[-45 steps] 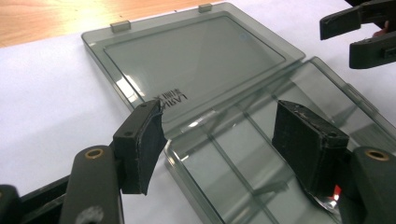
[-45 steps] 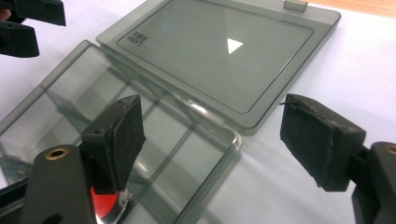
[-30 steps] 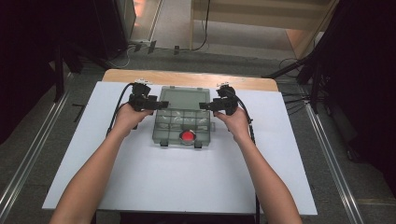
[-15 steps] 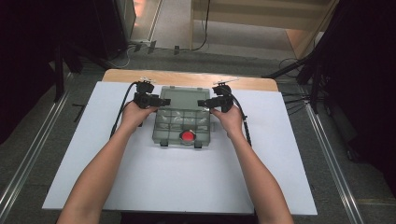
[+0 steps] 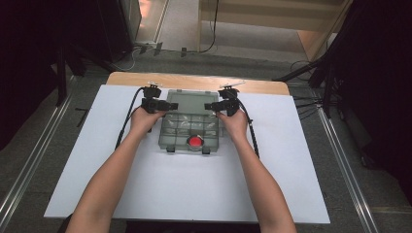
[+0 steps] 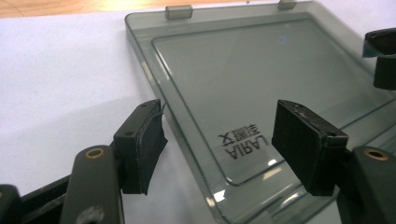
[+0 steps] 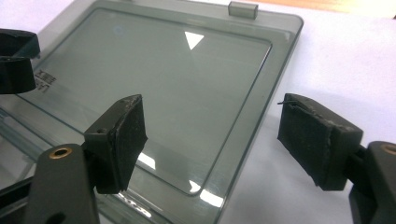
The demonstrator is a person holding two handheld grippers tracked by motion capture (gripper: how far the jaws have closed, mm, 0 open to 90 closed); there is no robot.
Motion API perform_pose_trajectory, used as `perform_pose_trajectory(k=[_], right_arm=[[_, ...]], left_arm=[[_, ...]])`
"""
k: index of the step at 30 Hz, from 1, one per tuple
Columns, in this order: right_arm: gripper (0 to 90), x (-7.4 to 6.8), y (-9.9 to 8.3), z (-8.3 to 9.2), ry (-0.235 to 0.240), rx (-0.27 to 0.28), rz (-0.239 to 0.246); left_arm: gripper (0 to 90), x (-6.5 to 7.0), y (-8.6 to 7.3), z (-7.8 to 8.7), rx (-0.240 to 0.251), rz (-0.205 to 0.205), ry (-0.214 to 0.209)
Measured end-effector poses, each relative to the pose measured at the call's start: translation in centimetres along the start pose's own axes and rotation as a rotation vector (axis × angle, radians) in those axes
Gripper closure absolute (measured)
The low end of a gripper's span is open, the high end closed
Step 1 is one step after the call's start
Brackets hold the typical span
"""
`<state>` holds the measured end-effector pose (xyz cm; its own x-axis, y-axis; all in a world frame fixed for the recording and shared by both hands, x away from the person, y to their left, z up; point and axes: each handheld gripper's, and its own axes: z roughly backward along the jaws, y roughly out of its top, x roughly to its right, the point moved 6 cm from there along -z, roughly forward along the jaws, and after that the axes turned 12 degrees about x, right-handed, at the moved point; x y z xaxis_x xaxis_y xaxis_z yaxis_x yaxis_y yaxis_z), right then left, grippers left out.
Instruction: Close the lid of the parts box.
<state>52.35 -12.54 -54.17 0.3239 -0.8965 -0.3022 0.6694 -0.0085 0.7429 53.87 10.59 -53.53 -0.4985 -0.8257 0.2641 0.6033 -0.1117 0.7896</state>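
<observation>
A smoke-grey clear organiser box lies open on the white table, its lid folded flat to the back. A red round piece sits in a front compartment. My left gripper is open at the lid's left edge; in the left gripper view that gripper has the edge of the lid between its jaws, with no pad pressing on it. My right gripper is open at the lid's right edge; the right gripper view has the gripper astride the rim of the lid.
The white sheet covers the table, with a strip of wood behind the box. Two black latches hang at the box's front. Cables trail back along both forearms. Metal rails run beside the table.
Both hands have moved inward and slightly down, bringing the open jaws from beside the box to over the lid's left and right edges.
</observation>
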Motion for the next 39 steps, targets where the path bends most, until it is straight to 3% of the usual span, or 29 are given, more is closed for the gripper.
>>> perform_pose_trajectory(k=[5,12,24,39], right_arm=[[24.7,0.00,-0.30,-0.46,-0.010,-0.013,-0.006],[24.6,-0.11,-0.46,-0.72,-0.001,-0.012,-0.021],[24.7,-0.16,-0.52,-0.76,-0.005,-0.008,-0.033],[28.5,-0.34,-0.70,-0.07,0.008,-0.064,-0.063]], left_arm=[[33.9,0.08,-0.10,-0.16,-0.003,-0.006,0.008],[34.0,-0.02,-0.24,-0.37,-0.001,0.021,-0.010],[33.8,-0.01,-0.25,-0.48,0.000,0.037,-0.003],[33.8,0.01,-0.23,-0.48,-0.002,0.045,0.001]])
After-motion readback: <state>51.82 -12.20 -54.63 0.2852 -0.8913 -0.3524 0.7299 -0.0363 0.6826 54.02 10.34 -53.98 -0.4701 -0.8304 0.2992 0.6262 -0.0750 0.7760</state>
